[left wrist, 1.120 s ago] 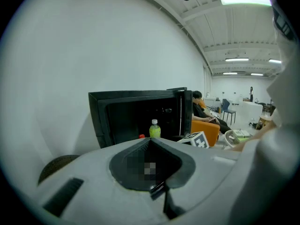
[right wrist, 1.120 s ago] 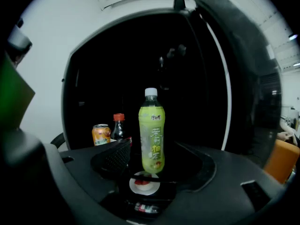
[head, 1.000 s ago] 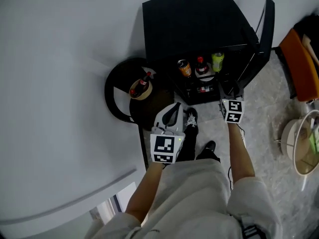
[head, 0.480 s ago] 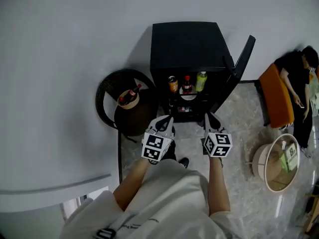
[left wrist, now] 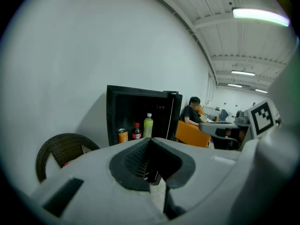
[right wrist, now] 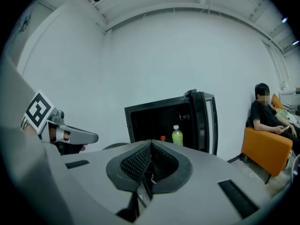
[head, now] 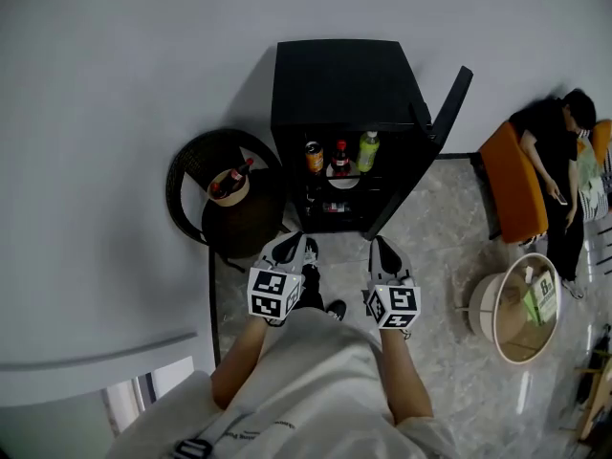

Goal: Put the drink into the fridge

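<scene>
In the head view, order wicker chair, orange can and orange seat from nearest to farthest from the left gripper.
1. Wicker chair, just left of the left gripper.
2. Orange can, ahead on the fridge shelf.
3. Orange seat, far right.

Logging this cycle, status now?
Left tool and right tool shut, empty. Three drinks in fridge, door open. One bottle on the chair. Nothing blocks the fridge.

fridge [head: 344,75]: door open | shelf: can [head: 314,156], cola bottle [head: 340,158], green bottle [head: 367,149] | left hand-held gripper [head: 294,241], right hand-held gripper [head: 381,247]: short of fridge
</scene>
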